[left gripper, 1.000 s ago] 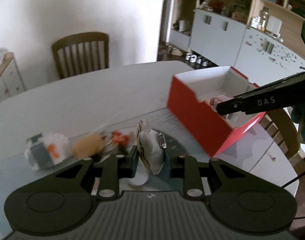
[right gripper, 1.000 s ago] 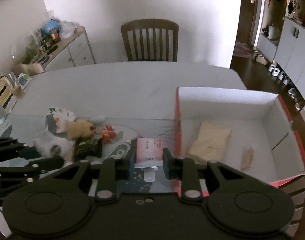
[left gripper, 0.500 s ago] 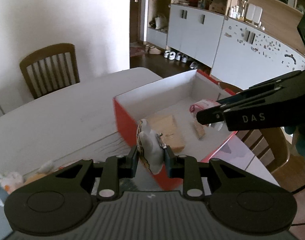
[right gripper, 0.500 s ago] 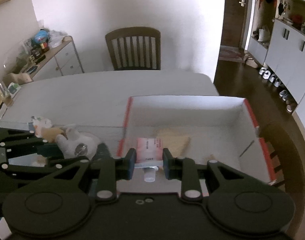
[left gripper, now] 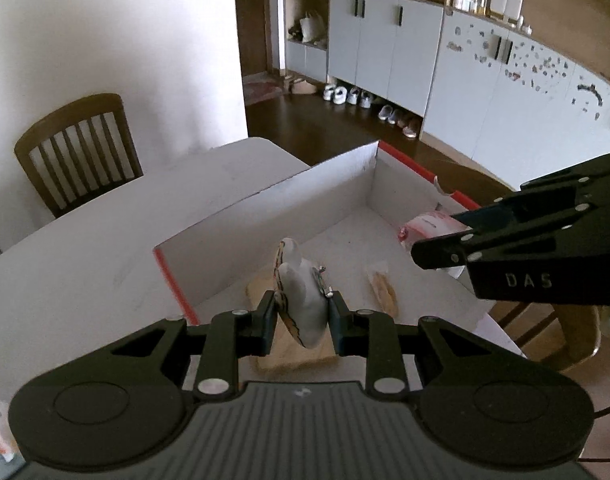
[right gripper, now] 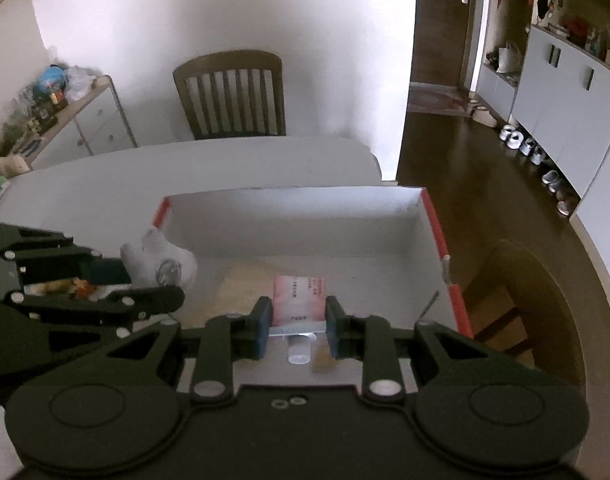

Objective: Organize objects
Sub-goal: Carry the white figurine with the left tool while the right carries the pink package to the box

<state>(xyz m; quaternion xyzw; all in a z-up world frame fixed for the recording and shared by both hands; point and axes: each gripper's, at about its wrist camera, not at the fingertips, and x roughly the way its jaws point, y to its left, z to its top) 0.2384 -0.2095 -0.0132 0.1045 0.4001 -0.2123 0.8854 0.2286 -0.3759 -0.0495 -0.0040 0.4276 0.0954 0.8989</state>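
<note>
My left gripper (left gripper: 301,316) is shut on a small white plush toy (left gripper: 301,296) with a metal clip and holds it above the open red box (left gripper: 265,204). My right gripper (right gripper: 297,328) is shut on a pink squeeze pouch (right gripper: 299,300) with a clear cap, also over the box (right gripper: 289,208). In the box lie a tan flat packet (right gripper: 245,280) and a small brown wrapper (left gripper: 381,288). The right gripper also shows in the left wrist view (left gripper: 437,248), and the left gripper with the toy (right gripper: 161,264) in the right wrist view.
The box sits at the right end of a white table (left gripper: 105,240). A wooden chair (right gripper: 231,92) stands at the far side and another chair (right gripper: 521,296) beside the box. A cluttered sideboard (right gripper: 65,112) is at the left wall.
Both grippers have moved right from the pile of small items to above the red box, each still holding its object. The pile has left the views.
</note>
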